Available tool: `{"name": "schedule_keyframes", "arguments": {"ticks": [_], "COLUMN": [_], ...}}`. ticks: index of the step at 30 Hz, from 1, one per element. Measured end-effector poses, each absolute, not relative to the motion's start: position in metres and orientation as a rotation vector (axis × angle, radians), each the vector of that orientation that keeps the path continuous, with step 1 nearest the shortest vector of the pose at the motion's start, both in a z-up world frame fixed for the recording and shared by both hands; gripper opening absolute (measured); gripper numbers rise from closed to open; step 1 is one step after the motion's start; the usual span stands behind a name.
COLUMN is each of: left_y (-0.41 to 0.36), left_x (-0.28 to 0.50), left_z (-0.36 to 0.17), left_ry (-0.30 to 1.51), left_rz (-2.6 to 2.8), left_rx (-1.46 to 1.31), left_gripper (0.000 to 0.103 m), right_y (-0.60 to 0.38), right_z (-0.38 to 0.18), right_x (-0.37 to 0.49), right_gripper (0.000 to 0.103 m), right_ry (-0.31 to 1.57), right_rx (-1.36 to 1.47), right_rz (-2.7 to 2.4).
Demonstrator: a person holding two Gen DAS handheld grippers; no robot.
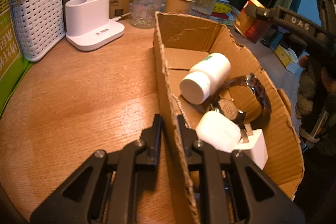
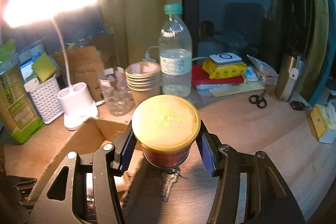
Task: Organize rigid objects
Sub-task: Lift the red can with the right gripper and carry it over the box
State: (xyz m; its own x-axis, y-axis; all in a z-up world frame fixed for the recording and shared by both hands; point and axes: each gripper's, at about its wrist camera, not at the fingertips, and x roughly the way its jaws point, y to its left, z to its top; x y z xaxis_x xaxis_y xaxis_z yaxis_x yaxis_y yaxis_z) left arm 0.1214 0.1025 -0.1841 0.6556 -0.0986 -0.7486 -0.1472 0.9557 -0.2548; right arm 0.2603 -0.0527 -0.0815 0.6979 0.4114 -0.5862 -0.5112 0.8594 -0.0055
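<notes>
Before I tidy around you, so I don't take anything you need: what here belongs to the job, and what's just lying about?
Job: cardboard box, red can, pill bottle, wristwatch, charger plug, keys.

Lying about: desk lamp, white basket, paper cups, water bottle, scissors.

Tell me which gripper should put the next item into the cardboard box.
Right. The right gripper already holds the red can lifted off the table, near the cardboard box. The left gripper is shut on the box's near wall, steadying it, so it probably cannot carry anything.
</notes>
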Motion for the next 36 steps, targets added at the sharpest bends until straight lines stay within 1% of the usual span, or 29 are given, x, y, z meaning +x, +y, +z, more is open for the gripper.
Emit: {"name": "schedule_keyframes", "arguments": {"ticks": [6,14,27,36], "left_y": [0.102,0.103,0.103,0.103], "left_x": [0.121,0.121,0.121,0.121], "left_z": [-0.184,-0.184,-0.184,-0.184], "left_ry": [0.859,0.859,0.859,0.859], "left_rz": [0.028,0.028,0.028,0.028], "left_rx": [-0.307,-0.307,-0.307,-0.307], "left_gripper": [0.015,0.015,0.015,0.015], "right_y": [-0.038,-0.020,0.002,0.000], "right_z": [-0.074,-0.079,-0.106,-0.114], "right_x": [0.248,0.241,0.249,0.262], "right_gripper": [0.057,0.057,0.057,0.057], "right_ry": [0.584,0.595,0.680,0.721], "right_rx": [-0.191,-0.221,-0.266,-0.265], "right_rz": [0.570,0.636,0.682,0.668]}}
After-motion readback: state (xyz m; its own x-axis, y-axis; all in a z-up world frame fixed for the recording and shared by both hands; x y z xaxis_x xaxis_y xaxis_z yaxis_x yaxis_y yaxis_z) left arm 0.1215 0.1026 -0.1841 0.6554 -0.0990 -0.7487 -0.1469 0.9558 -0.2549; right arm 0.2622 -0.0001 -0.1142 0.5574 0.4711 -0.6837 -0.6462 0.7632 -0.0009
